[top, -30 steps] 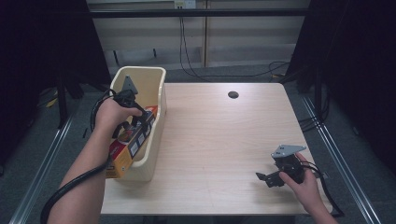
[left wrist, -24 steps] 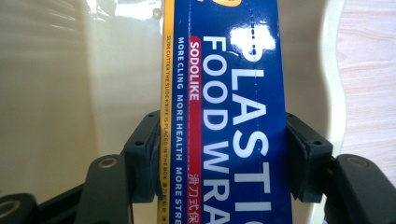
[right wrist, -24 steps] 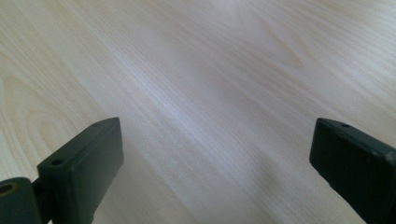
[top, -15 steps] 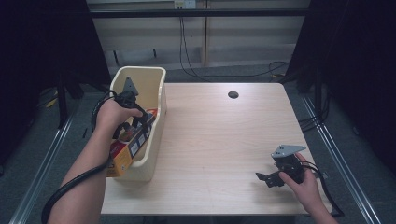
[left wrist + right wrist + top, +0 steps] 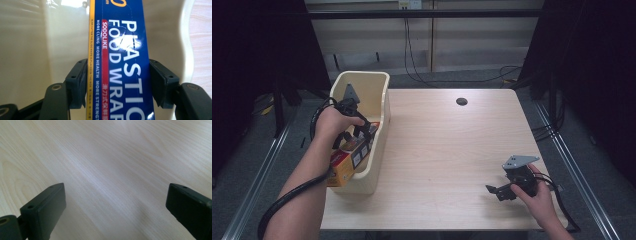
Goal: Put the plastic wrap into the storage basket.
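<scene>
The left gripper's [image 5: 117,85] jaws have just been easing apart around the box [image 5: 118,62] between them inside the bin [image 5: 379,107], suggesting release, while the right gripper [image 5: 115,215] stands wide open.

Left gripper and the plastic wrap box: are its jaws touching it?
Touching. In the left gripper view, the left gripper has both black pads flat against the sides of the plastic wrap box, no gap visible.

The bin [image 5: 379,125] stands at the table's [image 5: 447,150] left edge, long side along it. The plastic wrap box [image 5: 354,152] lies inside, apparently leaning toward the near end. The cable hole [image 5: 461,101] sits near the far edge.
</scene>
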The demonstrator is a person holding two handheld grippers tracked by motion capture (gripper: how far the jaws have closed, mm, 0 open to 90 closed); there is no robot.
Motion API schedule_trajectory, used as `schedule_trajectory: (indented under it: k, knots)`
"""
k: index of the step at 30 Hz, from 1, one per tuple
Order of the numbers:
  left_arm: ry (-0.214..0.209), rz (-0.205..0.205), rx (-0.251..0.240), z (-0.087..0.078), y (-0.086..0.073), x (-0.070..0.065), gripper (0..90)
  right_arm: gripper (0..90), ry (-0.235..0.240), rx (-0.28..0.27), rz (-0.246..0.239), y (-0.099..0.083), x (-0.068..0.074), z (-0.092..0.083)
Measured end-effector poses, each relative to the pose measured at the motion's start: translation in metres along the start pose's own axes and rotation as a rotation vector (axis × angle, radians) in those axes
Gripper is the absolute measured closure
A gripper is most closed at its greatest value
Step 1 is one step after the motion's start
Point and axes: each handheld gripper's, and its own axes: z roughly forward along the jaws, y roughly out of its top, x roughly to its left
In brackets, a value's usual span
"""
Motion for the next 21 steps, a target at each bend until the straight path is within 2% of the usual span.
schedule_trajectory:
  k: [5,6,7,14,21]
  knots:
    - [-0.017,0.002,-0.028,-0.012,-0.001,-0.002,38.7,2.9,-0.001,0.007,0.007,0.0,0.0,0.0]
    - [-0.029,-0.009,-0.05,-0.015,-0.001,-0.003,38.2,2.9,0.001,0.006,0.007,0.0,0.001,0.0]
    - [-0.027,0.003,-0.055,-0.017,-0.001,-0.003,37.1,2.9,-0.002,0.005,0.007,0.0,0.001,0.0]
    - [-0.048,0.007,-0.087,-0.027,-0.003,-0.009,32.1,2.9,-0.004,0.004,0.007,0.001,0.002,0.0]
    - [-0.062,0.049,-0.13,-0.037,-0.005,-0.019,26.7,2.9,0.002,0.002,0.002,0.002,0.001,0.001]
